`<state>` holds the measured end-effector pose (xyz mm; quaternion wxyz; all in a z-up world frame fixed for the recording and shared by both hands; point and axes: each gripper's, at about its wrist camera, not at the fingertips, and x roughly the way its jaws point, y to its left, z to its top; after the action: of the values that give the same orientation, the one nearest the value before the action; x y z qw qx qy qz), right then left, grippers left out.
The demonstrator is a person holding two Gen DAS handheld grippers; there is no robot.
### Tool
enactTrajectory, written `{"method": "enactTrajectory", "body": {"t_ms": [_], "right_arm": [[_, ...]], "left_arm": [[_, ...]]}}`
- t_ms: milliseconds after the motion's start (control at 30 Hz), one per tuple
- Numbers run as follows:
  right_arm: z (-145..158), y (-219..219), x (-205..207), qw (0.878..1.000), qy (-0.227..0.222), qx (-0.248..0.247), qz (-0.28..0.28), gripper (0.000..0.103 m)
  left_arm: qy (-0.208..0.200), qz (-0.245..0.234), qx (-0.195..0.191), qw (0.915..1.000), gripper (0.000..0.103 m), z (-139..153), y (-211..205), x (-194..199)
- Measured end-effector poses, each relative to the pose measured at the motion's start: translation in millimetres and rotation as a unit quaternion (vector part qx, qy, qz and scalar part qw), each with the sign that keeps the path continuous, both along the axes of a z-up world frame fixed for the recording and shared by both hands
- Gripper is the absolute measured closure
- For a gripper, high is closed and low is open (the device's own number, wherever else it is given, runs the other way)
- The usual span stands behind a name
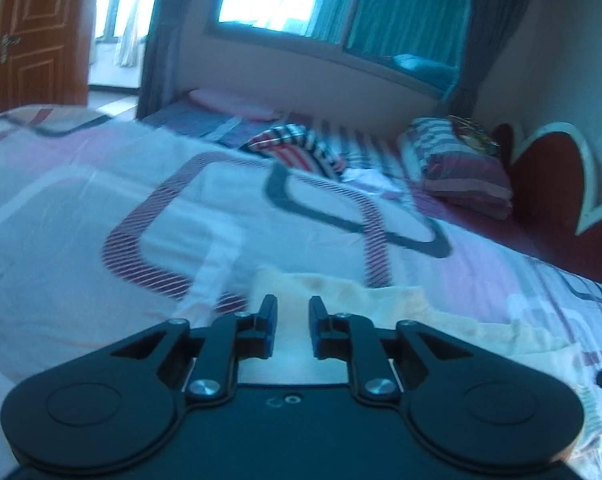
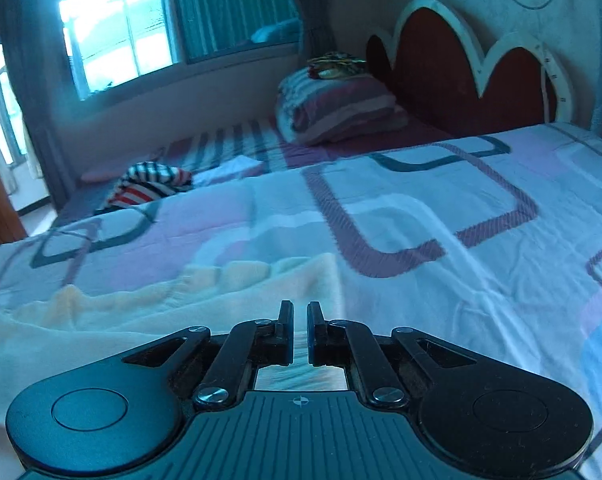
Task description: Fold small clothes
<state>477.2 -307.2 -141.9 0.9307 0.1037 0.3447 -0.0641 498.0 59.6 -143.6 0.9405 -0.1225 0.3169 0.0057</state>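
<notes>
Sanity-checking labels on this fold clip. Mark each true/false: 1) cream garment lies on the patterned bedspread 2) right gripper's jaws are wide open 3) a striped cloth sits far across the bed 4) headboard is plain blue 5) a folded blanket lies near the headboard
1) True: the cream garment lies on the bedspread.
2) False: the right gripper has its jaws nearly together.
3) True: the striped cloth sits far across.
4) False: the headboard is dark red with pale trim.
5) True: the folded blanket lies beside it.
</notes>
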Motion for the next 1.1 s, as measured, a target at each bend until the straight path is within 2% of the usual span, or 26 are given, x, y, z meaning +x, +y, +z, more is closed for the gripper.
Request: {"method": "enactTrajectory", "body": {"t_ms": [67,133,200,300,400,567,767,867,967,1100], "right_arm": [[-1.1,10.6,4.3,1.000,0.010,0.012,0.023,0.094],[-5.9,21.4,8.1,0.999,0.023,0.012,0.038,0.093],[-13.7,29.1,11.1,0.998,0.038,0.005,0.048,0.093],[-25.7,27.5,14.8,0.998,0.050,-0.010,0.042,0.093],[-28.5,12.4,16.1,0.998,0.051,0.006,0.023,0.093],[-17.7,14.4,6.9,0.998,0.052,0.005,0.022,0.092],[-1.8,36.0,-22.9,0.998,0.037,0.011,0.058,0.090],[1.3,50.8,-35.0,0.995,0.045,0.027,0.086,0.084],[1.3,67.8,-48.3,0.992,0.053,0.032,0.109,0.065],[-0.7,88.1,-67.3,0.989,0.057,0.023,0.138,0.064]], "left_arm": [[0.004,-0.012,-0.002,0.9999,0.083,-1.5,-10.1,3.5],[0.026,-0.029,-0.002,0.9992,0.081,-10.5,-19.7,11.0],[0.043,-0.035,0.013,0.9984,0.081,-23.5,-25.3,17.2],[0.036,-0.031,0.036,0.9982,0.079,-36.9,-20.9,21.3],[0.046,-0.021,0.020,0.9985,0.080,-34.0,-13.2,22.8],[0.051,-0.019,0.033,0.9980,0.081,-23.5,-14.8,9.7],[0.048,-0.065,0.045,0.9957,0.077,-5.6,-31.8,-26.4],[0.054,-0.088,0.044,0.9936,0.070,-1.6,-46.8,-43.6],[0.063,-0.108,0.042,0.9913,0.068,-1.3,-62.0,-57.5],[0.072,-0.124,0.042,0.9887,0.065,-5.5,-76.6,-75.8]]}}
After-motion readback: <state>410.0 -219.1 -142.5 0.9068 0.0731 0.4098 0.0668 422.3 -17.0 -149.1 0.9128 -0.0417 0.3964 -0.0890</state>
